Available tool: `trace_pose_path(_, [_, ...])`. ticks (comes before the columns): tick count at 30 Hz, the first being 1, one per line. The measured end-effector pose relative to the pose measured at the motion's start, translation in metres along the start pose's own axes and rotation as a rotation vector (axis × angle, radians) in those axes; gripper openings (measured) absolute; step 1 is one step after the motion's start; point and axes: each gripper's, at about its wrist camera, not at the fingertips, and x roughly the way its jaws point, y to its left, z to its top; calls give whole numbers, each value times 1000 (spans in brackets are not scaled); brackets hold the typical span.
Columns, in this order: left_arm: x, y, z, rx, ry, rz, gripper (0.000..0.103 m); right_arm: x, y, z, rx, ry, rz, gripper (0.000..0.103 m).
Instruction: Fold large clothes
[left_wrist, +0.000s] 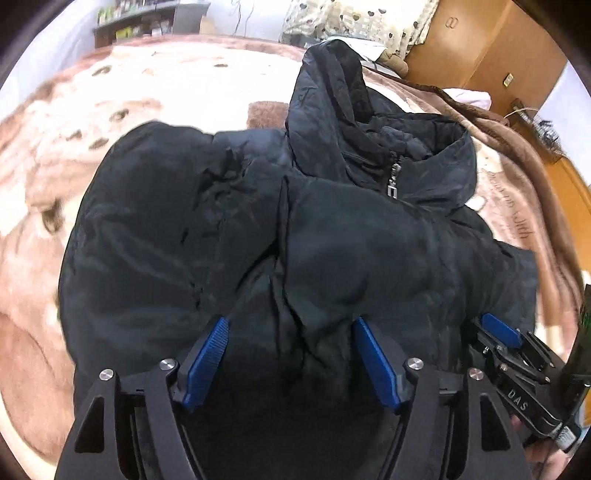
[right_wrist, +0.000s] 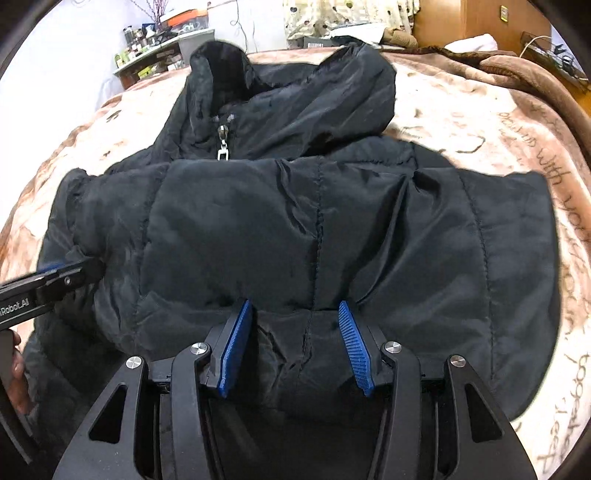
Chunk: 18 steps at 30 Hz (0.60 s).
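Note:
A black hooded puffer jacket (left_wrist: 258, 221) lies on a bed, folded in on itself, hood and zipper pull (left_wrist: 393, 184) at the far end. It fills the right wrist view too (right_wrist: 295, 221), zipper pull (right_wrist: 223, 147) at upper left. My left gripper (left_wrist: 290, 332) is open, its blue pads right above the jacket's near edge, nothing between them. My right gripper (right_wrist: 293, 314) is open over the jacket's near hem. It also shows in the left wrist view (left_wrist: 498, 330) at the jacket's right edge. The left gripper appears in the right wrist view (right_wrist: 66, 273) at the left.
The bed is covered by a pink and brown plush blanket (left_wrist: 55, 166) with dark writing (right_wrist: 561, 221). Shelves with bottles (right_wrist: 155, 40) stand behind. A wooden cabinet (left_wrist: 491, 40) and a heart-patterned curtain (left_wrist: 354, 18) are at the back right.

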Motion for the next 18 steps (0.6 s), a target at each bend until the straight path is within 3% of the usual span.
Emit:
trace_pose_path(3, [-21, 3, -10, 21, -2, -22, 72, -32, -5, -8, 32, -69, 22, 50])
trace_pose_path(16, [-98, 39, -68, 36, 23, -84, 76, -126, -22, -59, 49, -117, 58, 51])
trace_pose_path(18, [-108, 46, -74, 59, 24, -51, 76, -135, -29, -63, 64, -126, 57, 51])
